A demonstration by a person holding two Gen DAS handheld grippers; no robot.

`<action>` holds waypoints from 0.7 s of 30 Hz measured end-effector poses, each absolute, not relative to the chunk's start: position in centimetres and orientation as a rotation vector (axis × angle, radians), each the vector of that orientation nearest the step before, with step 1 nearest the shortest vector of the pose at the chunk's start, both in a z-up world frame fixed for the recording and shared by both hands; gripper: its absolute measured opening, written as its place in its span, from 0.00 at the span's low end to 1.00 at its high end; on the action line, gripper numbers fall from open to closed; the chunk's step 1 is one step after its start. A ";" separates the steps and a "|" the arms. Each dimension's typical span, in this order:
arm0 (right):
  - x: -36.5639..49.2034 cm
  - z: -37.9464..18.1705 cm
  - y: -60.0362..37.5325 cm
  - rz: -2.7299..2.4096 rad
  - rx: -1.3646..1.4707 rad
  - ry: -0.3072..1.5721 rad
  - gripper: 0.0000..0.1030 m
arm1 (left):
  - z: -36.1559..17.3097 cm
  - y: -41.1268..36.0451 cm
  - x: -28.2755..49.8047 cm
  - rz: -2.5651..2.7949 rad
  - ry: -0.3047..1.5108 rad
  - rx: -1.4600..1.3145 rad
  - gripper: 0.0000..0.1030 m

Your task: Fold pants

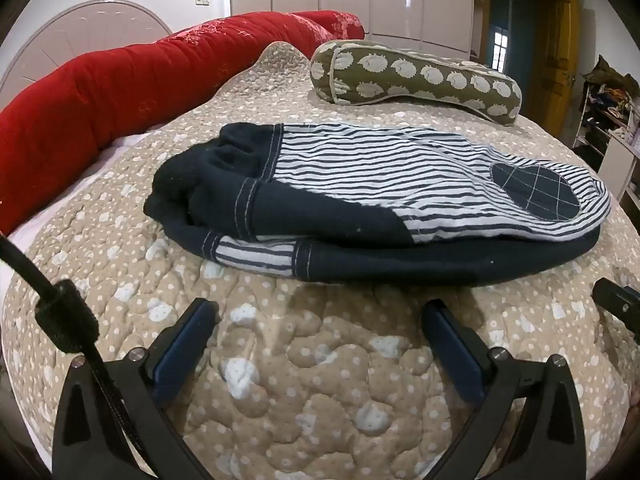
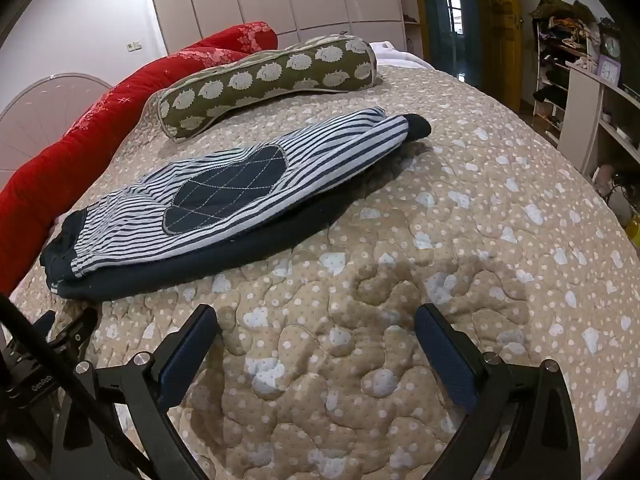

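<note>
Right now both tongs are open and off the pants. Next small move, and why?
Probably ease the right tongs forward to the cuff end of the pants. The legs already lie stacked lengthwise on the quilt, with the waistband ahead of the left tongs, so folding cuffs toward the waist looks like what remains. Neither holds any cloth.

Folded pants [image 2: 224,200] on quilt [image 2: 460,220], right gripper [image 2: 316,332] apparently empty

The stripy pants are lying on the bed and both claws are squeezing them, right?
Not quite. The stripy pants do lie on the bed, but neither claw squeezes them: the left claw and the right claw are open, short of the pants, as both wrist views show.
</note>
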State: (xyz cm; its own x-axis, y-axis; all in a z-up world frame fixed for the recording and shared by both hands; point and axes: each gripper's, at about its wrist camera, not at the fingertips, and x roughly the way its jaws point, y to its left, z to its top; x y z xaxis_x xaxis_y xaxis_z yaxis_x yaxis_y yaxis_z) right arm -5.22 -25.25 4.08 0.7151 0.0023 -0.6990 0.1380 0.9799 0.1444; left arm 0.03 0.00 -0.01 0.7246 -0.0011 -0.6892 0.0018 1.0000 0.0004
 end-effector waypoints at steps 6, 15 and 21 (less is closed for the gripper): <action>-5.2 4.1 -25.2 -0.076 0.191 0.773 0.98 | 0.0 0.0 0.1 -0.003 0.757 -0.001 1.00; -5.2 4.0 -25.2 -0.075 0.193 0.769 0.98 | 0.0 0.0 0.0 -0.001 0.755 -0.001 1.00; -5.2 3.9 -25.2 -0.074 0.195 0.768 0.98 | 0.0 0.0 0.0 -0.001 0.753 -0.001 1.00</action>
State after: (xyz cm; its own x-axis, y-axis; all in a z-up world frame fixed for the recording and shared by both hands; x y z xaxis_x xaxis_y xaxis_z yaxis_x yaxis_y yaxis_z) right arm -5.24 -25.16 3.86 0.7178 0.0045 -0.6963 0.1375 0.9794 0.1481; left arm 0.02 0.00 -0.01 0.7297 -0.0014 -0.6837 0.0009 1.0000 -0.0012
